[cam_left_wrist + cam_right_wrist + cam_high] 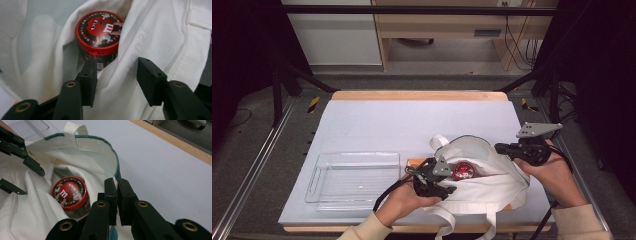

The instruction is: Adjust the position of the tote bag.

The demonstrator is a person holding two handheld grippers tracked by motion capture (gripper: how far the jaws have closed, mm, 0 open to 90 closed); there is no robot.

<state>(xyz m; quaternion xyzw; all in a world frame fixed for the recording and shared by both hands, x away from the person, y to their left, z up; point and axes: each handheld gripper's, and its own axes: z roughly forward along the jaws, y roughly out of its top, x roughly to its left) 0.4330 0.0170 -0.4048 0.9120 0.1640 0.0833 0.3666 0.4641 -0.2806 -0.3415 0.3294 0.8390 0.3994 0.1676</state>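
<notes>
Pale grey-blue covering lies over the wooden table (362, 122), which fills the middle of the high view with dark floor and rails around it. At lower centre of that view the left gripper (447, 186) sits at the near edge of a white tote bag (492, 182); in the left gripper view its two black jaws stand apart, with a fold of the bag's cloth rising between them, and neither pad visibly presses on it, so the tool is released. The left-hand pad in that view stands just in front of a red-lidded candy tub (100, 30), which lies in the bag's mouth in the upper centre of the frame; whether the pad touches it cannot be told. At right of centre in the high view the right gripper (504, 148) is clenched on the bag's green-trimmed rim (117, 167): in the right gripper view its jaws meet at bottom centre with the white cloth edge pinched between them, holding the mouth open. From there the tub shows at lower left, lid tilted toward the camera, wrapped on both sides by white fabric. One bag handle (75, 126) stands up at the top of that frame. Left of the bag in the high view, a clear plastic tray (319, 172) rests on the table.
</notes>
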